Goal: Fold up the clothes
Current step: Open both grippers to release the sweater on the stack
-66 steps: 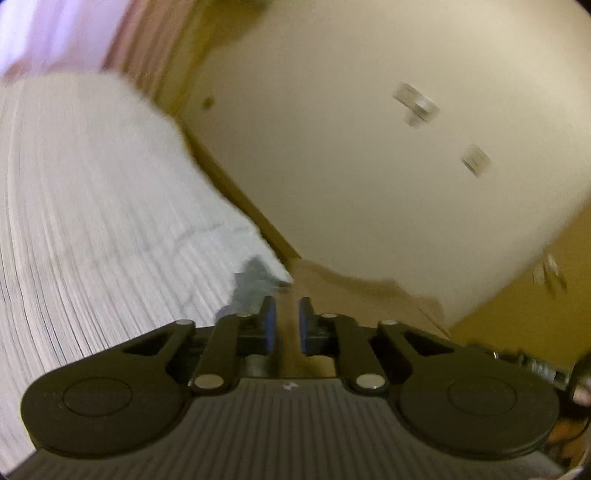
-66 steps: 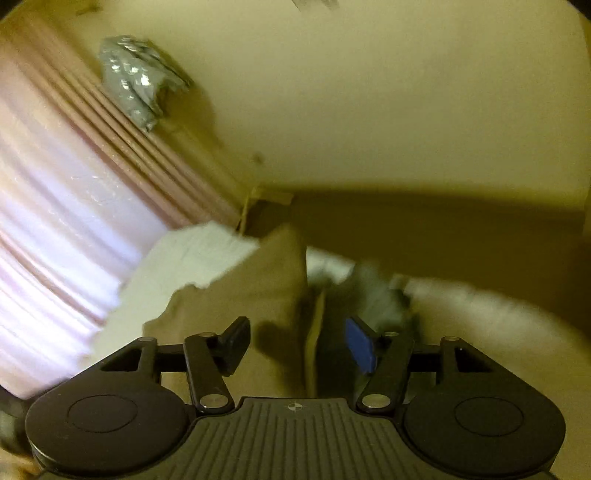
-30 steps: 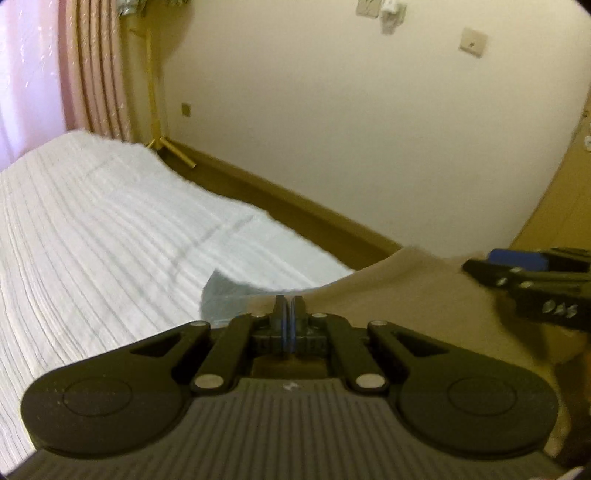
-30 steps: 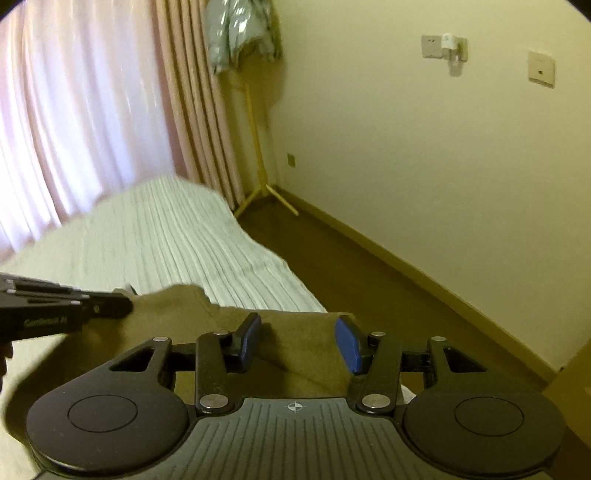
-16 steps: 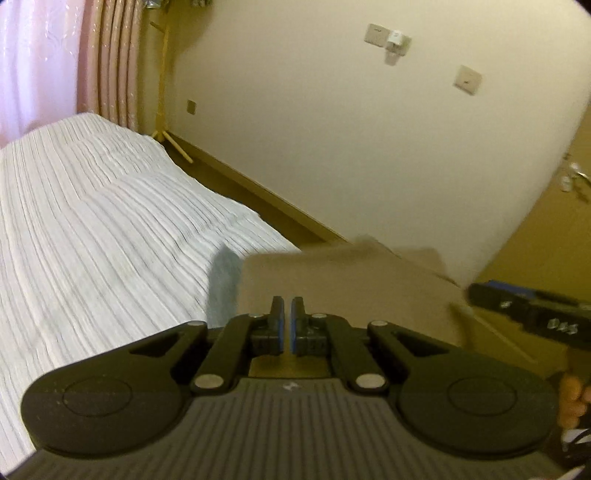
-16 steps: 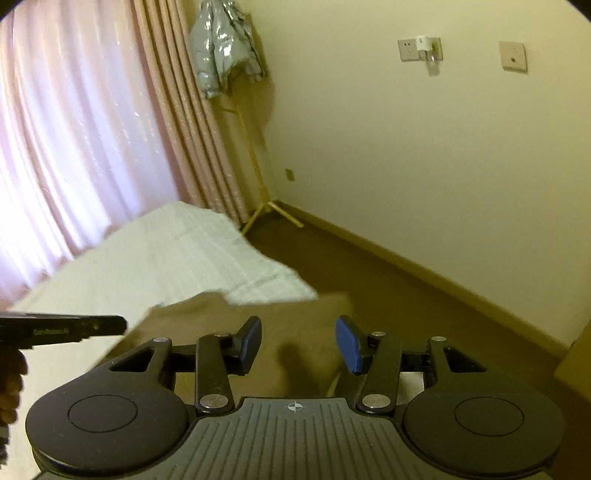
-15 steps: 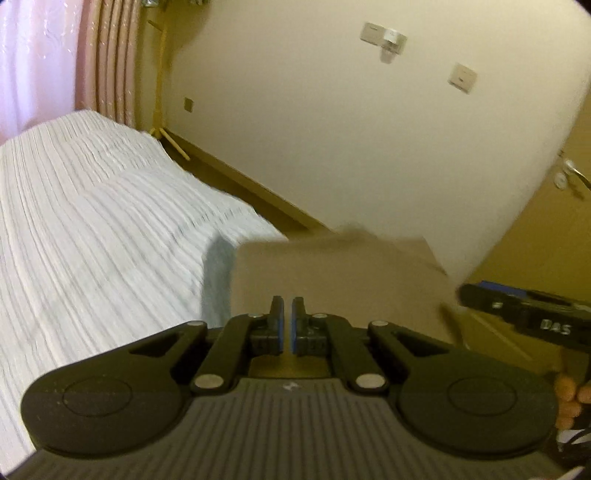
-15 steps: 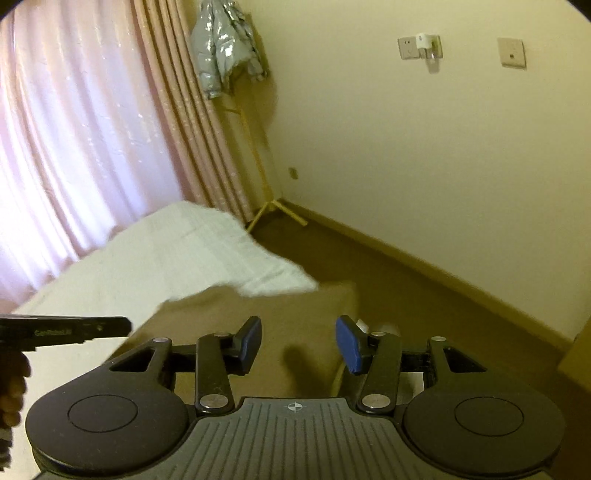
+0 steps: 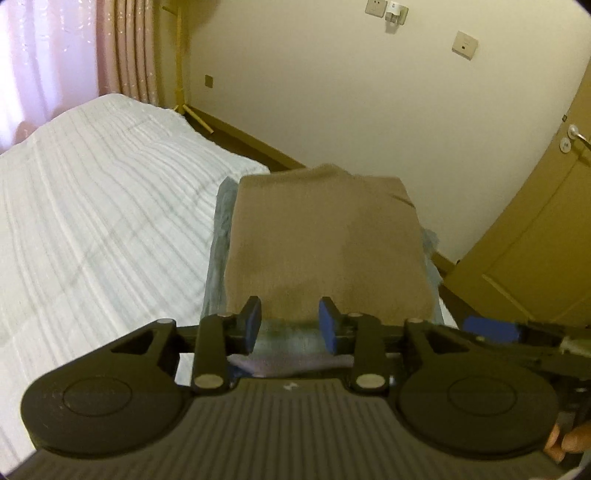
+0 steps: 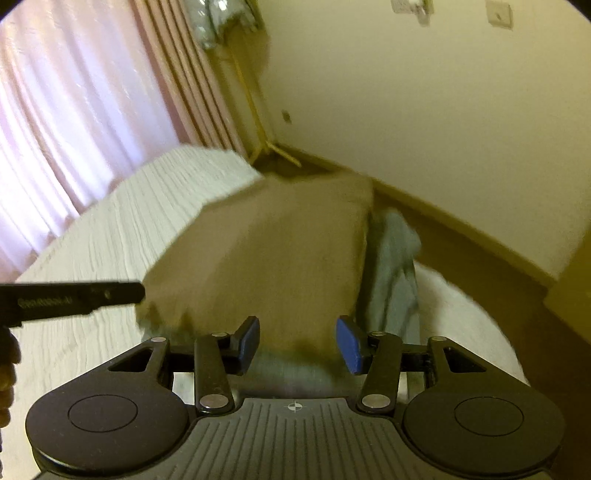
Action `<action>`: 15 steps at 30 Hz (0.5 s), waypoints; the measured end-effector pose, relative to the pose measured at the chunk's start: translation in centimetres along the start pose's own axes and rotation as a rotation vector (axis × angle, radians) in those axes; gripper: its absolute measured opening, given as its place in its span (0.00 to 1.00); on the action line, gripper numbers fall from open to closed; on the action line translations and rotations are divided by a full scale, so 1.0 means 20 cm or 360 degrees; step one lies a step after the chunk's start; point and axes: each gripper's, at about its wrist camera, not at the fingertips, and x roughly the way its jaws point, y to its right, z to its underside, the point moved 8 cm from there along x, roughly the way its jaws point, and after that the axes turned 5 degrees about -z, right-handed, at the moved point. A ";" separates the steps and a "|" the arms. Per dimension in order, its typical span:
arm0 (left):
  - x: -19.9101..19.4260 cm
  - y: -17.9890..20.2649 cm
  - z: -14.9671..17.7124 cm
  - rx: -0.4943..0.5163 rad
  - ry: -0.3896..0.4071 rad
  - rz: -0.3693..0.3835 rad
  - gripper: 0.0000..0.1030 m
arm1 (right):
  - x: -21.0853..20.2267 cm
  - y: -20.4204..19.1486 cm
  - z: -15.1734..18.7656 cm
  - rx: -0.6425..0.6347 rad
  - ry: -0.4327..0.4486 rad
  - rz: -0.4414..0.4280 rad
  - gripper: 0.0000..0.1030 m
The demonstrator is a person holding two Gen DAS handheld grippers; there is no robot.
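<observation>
A folded tan garment (image 9: pixel 325 243) lies flat on a grey-blue garment (image 9: pixel 218 236) at the near corner of the white bed (image 9: pixel 92 221). My left gripper (image 9: pixel 290 325) is open and empty just short of the tan garment's near edge. In the right wrist view the tan garment (image 10: pixel 266 258) lies ahead with the grey-blue garment (image 10: pixel 391 273) showing at its right. My right gripper (image 10: pixel 297 343) is open and empty at its near edge. The left gripper's finger (image 10: pixel 74 295) reaches in from the left there; the right gripper's fingertip (image 9: pixel 491 330) shows at the right in the left wrist view.
Pink curtains (image 10: pixel 74 110) hang behind the bed. A yellow coat stand (image 10: pixel 255 110) with a silver jacket (image 10: pixel 221 18) stands in the corner. A brown floor (image 10: pixel 461 251) runs along the cream wall. A wooden door (image 9: pixel 546 229) is at the right.
My left gripper has let go of the tan garment and opened. The garment has dropped flat onto the grey-blue one on the bed. Both grippers have tilted down toward it.
</observation>
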 end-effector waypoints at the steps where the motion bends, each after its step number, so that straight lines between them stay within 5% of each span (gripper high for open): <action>1: -0.03 0.01 0.03 0.0007 -0.0011 -0.0019 0.30 | -0.03 -0.01 0.04 0.0026 -0.0018 0.0007 0.49; 11: -0.53 0.01 0.40 0.0056 -0.0034 -0.0097 0.36 | -0.45 -0.23 0.42 0.0137 -0.0138 0.0063 0.50; 14: -0.68 -0.01 0.49 0.0053 -0.0006 -0.0096 0.36 | -0.57 -0.32 0.50 0.0154 -0.0084 0.0083 0.77; 15: -0.73 -0.02 0.53 0.0054 -0.0004 -0.0093 0.36 | -0.62 -0.35 0.53 0.0161 -0.0062 0.0090 0.77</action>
